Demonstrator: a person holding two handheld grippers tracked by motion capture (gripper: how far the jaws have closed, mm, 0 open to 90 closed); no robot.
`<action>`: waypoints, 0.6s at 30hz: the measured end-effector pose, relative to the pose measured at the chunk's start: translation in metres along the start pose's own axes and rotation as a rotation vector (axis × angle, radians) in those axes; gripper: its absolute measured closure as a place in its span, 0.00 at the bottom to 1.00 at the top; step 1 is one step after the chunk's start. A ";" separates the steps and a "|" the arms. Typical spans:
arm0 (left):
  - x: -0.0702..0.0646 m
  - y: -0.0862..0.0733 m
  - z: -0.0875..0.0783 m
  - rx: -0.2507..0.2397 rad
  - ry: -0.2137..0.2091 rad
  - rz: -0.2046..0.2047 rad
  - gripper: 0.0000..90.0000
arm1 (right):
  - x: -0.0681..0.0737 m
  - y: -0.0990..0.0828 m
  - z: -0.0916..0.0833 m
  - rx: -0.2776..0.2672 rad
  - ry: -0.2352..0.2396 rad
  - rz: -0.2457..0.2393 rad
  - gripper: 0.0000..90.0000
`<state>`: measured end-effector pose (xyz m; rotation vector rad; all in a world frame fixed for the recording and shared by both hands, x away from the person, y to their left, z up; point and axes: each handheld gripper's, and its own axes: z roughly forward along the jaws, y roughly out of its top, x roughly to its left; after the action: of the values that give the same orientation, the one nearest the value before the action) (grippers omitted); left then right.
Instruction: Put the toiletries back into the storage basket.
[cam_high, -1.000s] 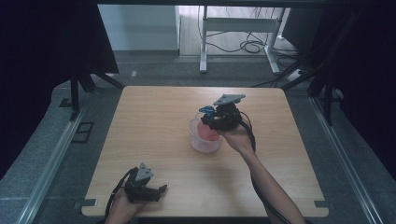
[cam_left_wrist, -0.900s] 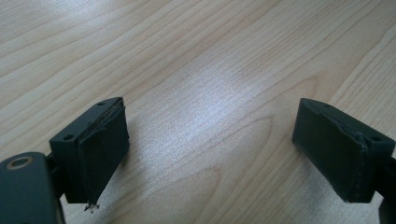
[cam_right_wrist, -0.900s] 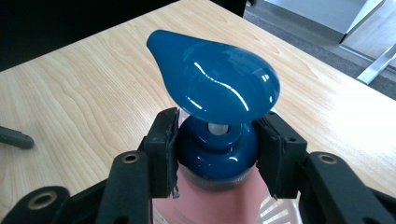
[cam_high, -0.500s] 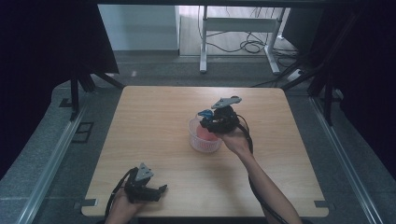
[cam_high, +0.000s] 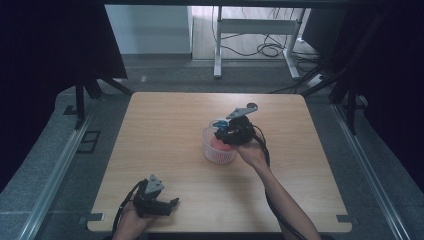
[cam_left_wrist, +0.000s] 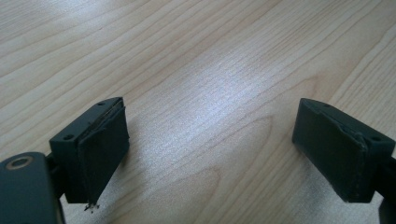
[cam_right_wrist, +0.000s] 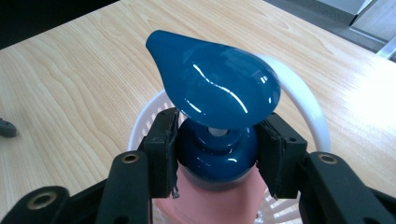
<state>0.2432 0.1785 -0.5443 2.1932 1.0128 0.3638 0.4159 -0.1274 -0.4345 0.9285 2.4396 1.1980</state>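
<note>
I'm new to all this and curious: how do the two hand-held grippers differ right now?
The right gripper has its fingers shut on the blue collar of a pink pump bottle over a white basket; the left gripper has its fingers wide apart, holding nothing. The right is mid-table, the left rests near the table's front edge. Both have black fingers.

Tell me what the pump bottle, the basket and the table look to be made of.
Pump bottle: likely plastic; its blue head is glossy, with sharp highlights, and the pink body below looks duller. Basket: white plastic by its look, smooth rim, slotted wall. Table: light wood or wood-look laminate, with visible grain and a soft sheen.
</note>
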 end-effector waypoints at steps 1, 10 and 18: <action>0.000 0.000 0.000 0.000 0.000 0.000 0.12 | -0.002 -0.001 0.000 -0.004 0.003 0.011 0.58; 0.000 0.000 0.000 0.000 0.000 0.000 0.12 | -0.006 -0.004 -0.001 0.006 0.041 0.045 0.54; 0.000 0.000 0.000 0.000 0.000 0.000 0.12 | -0.005 -0.004 -0.004 -0.003 0.037 0.036 0.52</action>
<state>0.2432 0.1785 -0.5443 2.1937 1.0124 0.3639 0.4160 -0.1347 -0.4355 0.9620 2.4594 1.2408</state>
